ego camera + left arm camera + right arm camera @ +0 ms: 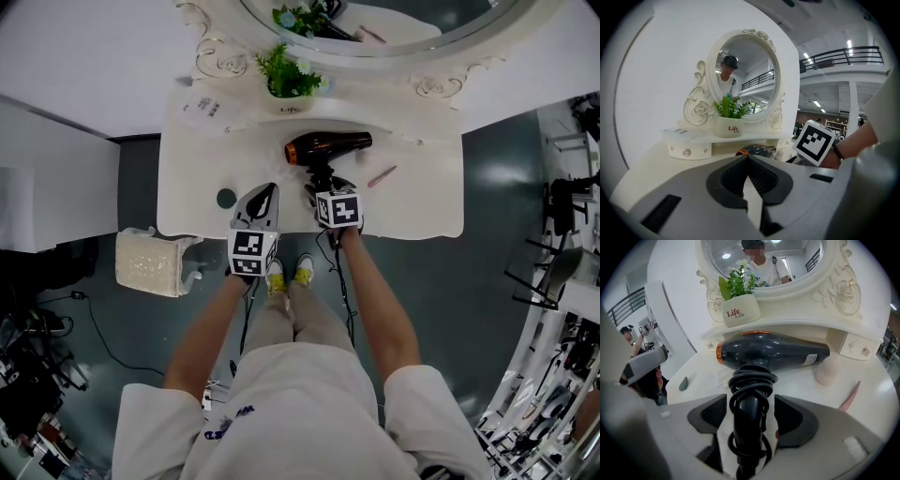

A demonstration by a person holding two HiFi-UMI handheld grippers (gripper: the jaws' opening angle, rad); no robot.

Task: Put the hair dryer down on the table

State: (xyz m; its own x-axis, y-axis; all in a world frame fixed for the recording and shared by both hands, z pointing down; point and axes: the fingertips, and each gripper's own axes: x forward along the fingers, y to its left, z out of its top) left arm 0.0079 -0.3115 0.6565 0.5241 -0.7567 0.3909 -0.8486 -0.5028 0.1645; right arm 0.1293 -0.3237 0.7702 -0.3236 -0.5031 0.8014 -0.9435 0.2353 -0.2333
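A black hair dryer (328,147) with an orange ring lies on the white dressing table (412,206), barrel pointing right, in front of the mirror. Its handle, wrapped in black cord (751,380), points back toward me. My right gripper (750,404) is open, with the handle between its jaws and a gap on each side, so the pads do not press it. It shows in the head view as the right gripper (325,190) just behind the dryer. My left gripper (747,160) is shut on nothing, and hovers to the left as the left gripper (262,199); from it the dryer (754,151) peeks over the jaws.
An ornate oval mirror (375,37) and a potted plant (739,310) stand on a raised shelf at the back. A pink stick (382,176), a pale pink cylinder (827,371) and a small dark green piece (226,198) lie on the table. A woven stool (150,262) stands lower left.
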